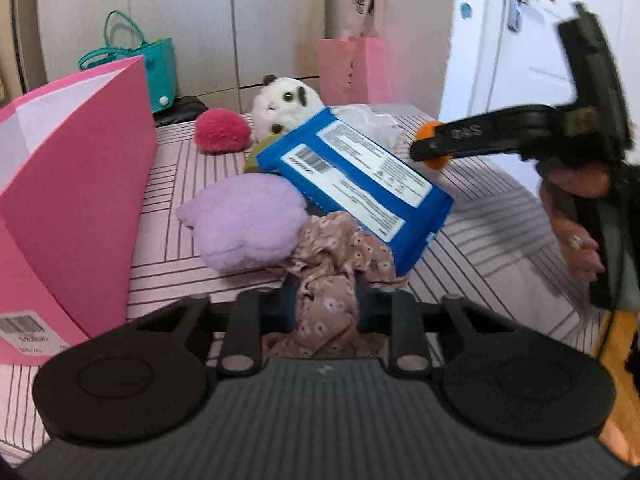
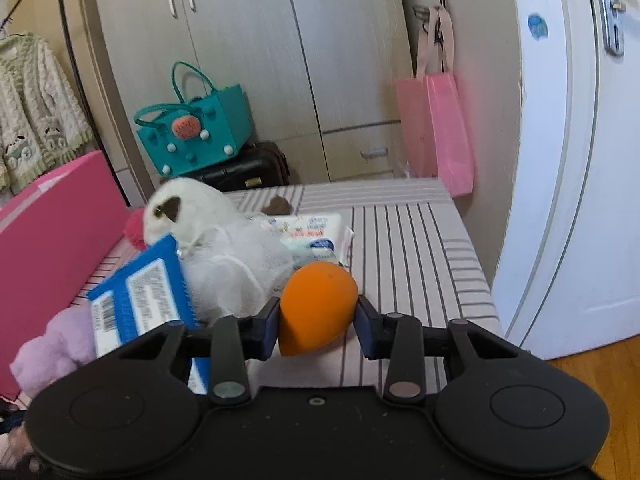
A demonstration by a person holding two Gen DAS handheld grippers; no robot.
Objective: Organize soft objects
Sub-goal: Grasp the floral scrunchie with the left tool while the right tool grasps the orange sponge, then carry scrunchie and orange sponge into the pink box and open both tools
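My left gripper [image 1: 326,304] is shut on a brown floral cloth scrunchie [image 1: 336,264] that hangs between its fingers above the striped bed [image 1: 480,216]. My right gripper [image 2: 316,320] is shut on an orange egg-shaped sponge [image 2: 316,308], which also shows in the left wrist view [image 1: 430,142]. On the bed lie a lilac plush [image 1: 248,228], a blue wipes pack [image 1: 360,180], a white plush toy [image 1: 280,108], a magenta pompom [image 1: 222,130] and a white mesh puff [image 2: 236,276].
An open pink paper bag [image 1: 72,208] stands at the left on the bed. A teal bag [image 2: 192,132] sits on a black case behind. A pink bag [image 2: 440,128] hangs on the wardrobe. A white door [image 2: 580,160] is at right. A second wipes pack [image 2: 316,232] lies behind the puff.
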